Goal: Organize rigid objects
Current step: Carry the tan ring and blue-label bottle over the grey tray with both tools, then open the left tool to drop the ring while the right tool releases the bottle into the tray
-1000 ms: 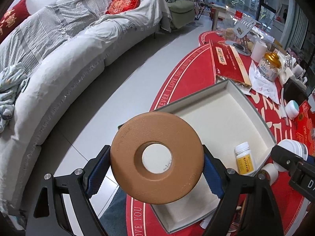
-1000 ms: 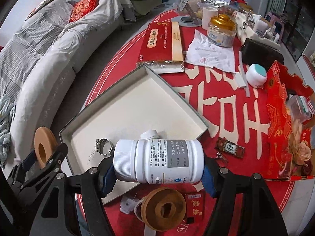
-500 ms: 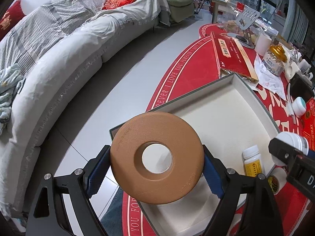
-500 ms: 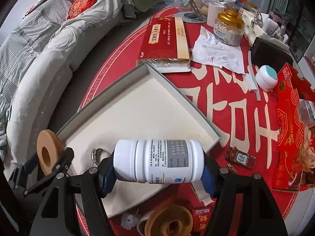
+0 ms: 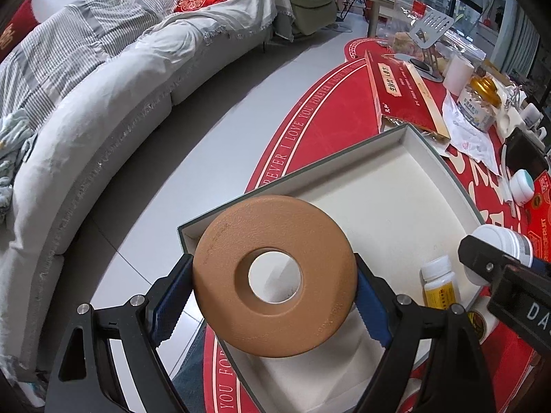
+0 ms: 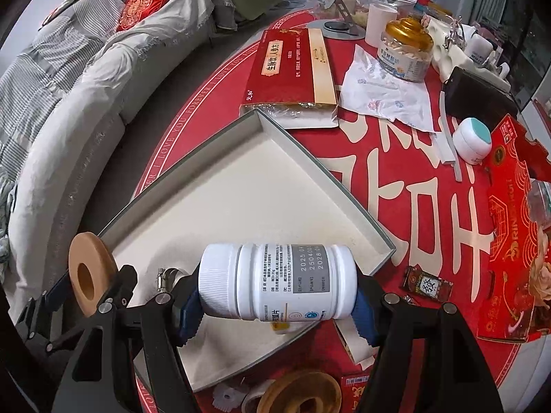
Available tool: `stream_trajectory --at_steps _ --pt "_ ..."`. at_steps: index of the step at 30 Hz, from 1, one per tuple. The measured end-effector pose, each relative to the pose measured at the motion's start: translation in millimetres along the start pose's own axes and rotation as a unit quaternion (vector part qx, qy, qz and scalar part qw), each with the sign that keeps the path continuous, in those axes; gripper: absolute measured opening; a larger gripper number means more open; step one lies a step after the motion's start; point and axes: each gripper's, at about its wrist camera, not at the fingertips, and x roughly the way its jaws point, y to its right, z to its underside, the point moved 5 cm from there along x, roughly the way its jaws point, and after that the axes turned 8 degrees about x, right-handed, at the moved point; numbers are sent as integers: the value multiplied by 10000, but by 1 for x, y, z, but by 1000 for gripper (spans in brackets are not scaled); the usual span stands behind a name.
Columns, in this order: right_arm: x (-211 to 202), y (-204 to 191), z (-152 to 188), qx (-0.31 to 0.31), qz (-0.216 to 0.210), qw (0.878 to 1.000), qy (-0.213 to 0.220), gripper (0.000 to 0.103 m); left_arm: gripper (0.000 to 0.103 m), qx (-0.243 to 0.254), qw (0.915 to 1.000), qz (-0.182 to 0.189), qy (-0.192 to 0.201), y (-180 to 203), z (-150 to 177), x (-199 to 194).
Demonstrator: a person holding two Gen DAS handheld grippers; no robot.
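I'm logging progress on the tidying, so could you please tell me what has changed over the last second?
Both hand-held grippers came in over the shallow box, which now fills more of each view. Nothing was taken or released: the left still clamps the brown ring, the right the white bottle.

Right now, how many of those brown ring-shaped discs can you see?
2. One brown ring is clamped in the left gripper above the tray; a second ring lies on the red cloth just outside the tray, cut off by the picture's edge. Others may be hidden.
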Motion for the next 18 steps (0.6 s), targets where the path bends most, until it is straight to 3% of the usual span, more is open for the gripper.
stream_trajectory --at_steps 16,17,18 --pt "29 -9 -3 -56 -86 9997 -223 72 91 203 9993 247 -217 13 2 24" --pt "29 -9 -3 -31 -140 9996 -249 74 96 212 9991 277 -251 14 3 25" --pt "29 -8 -3 -1 -207 9994 -273 88 103 202 9990 299 -256 14 4 24"
